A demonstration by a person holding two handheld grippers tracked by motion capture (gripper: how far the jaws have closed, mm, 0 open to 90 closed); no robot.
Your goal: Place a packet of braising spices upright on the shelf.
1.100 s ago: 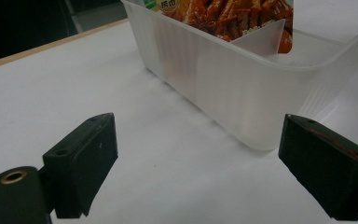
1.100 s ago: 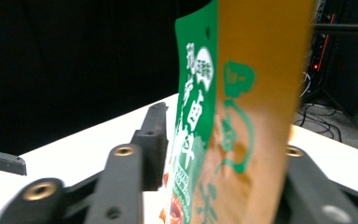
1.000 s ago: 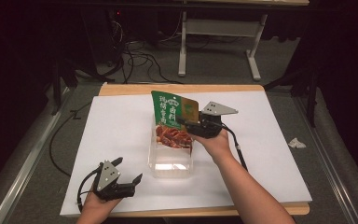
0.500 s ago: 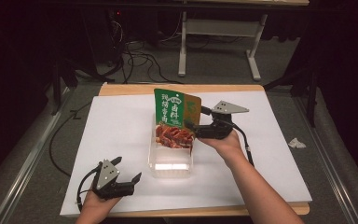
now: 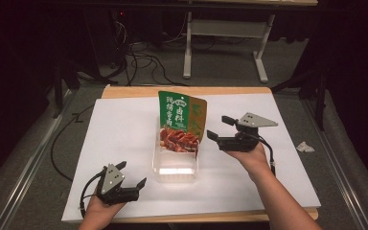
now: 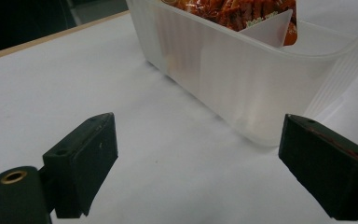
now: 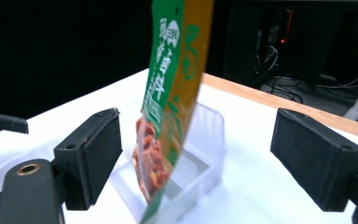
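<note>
Green-and-orange snack pouch already stands in your clear tub mid-frame; right gripper beside it and left gripper lower left both wide-jawed, empty; little apparently left.

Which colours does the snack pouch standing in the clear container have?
Green and orange, with a reddish food photo; the high view shows the pouch best.

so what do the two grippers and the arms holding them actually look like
Both the left gripper and right gripper are black, each with two blocky black jaws, a grey three-cornered plate on top and a black trailing cable. A brass-coloured ring sits by one jaw. The forearms are bare, with no sleeves showing.
</note>
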